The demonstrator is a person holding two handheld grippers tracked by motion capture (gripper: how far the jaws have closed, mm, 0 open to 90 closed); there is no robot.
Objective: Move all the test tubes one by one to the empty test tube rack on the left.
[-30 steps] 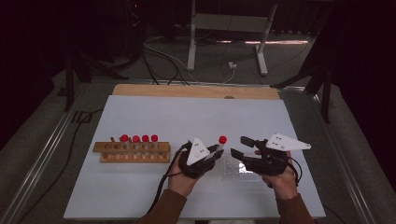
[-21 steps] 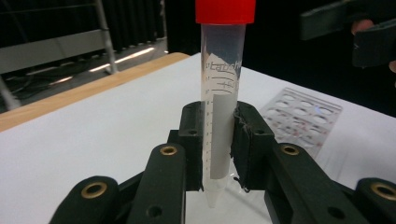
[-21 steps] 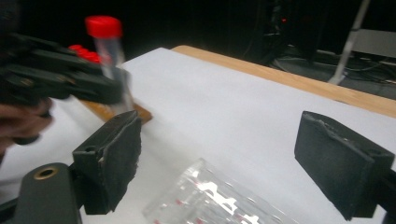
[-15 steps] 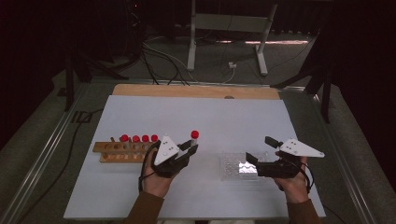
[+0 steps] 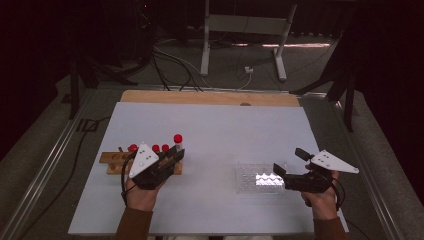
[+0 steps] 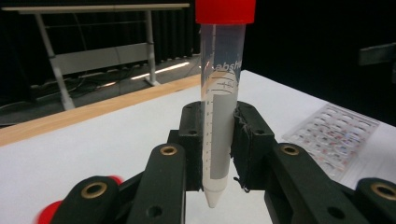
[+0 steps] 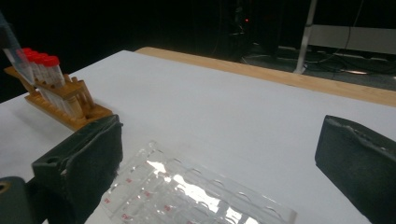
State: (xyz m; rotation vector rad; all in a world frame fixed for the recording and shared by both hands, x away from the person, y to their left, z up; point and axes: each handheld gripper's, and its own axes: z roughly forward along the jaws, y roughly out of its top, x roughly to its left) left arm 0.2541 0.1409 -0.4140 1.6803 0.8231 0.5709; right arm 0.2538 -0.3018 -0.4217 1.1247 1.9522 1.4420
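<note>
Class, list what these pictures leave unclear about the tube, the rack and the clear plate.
- Tube: printed lettering cut short where the wall curves away, left gripper view.
- Wooden rack: right part hidden by the left gripper, high view; free holes uncountable.
- Clear well plate: near part cut off by the bottom edge, right gripper view; red marks too small to read.

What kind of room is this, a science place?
Probably a lab-style test bench. A red-capped tube with measuring marks is held in the left gripper, more tubes stand in a wooden rack, and a clear plastic well tray lies on the white table.
</note>
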